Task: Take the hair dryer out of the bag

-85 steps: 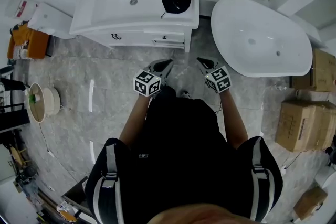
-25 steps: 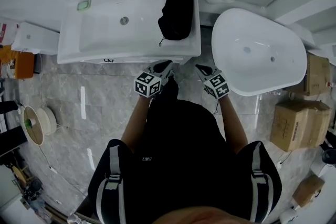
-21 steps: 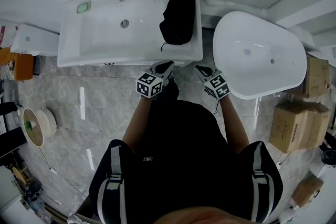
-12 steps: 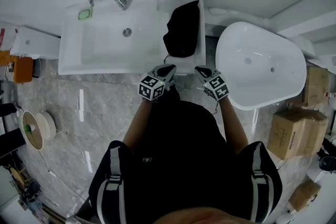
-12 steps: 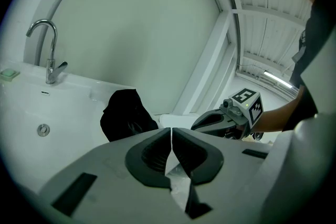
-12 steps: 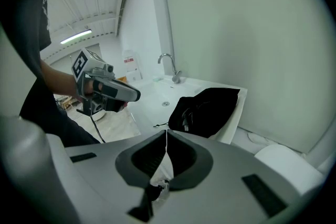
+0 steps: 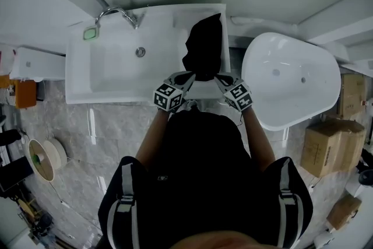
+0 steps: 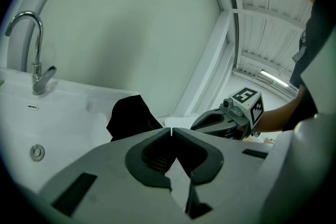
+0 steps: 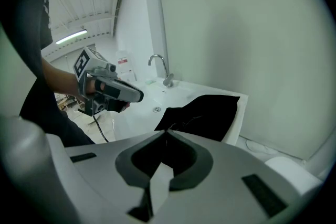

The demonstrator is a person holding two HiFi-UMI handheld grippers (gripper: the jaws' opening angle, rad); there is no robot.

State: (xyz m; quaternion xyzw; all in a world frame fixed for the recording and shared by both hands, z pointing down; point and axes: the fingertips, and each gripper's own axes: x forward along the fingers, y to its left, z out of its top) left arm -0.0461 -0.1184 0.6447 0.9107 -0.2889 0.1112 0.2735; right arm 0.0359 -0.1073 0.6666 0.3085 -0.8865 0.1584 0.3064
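While both sets of jaws are pressed together with nothing between them, the left gripper (image 7: 187, 76) and right gripper (image 7: 219, 78) point at the near end of the black bag (image 7: 204, 44). The bag lies on the flat right-hand part of the white sink (image 7: 116, 76), with its long axis running from the front edge towards the wall. It sits straight ahead of both grippers, slightly left of the left gripper's line (image 8: 171, 131) and just beyond the right gripper's tips (image 9: 166, 134). Neither gripper is clearly nearer, since one flanks each near corner. The hair dryer is not visible and is presumably inside the bag. Which end is the bag's mouth cannot be told. The bathtub (image 7: 291, 81) stands to the right.
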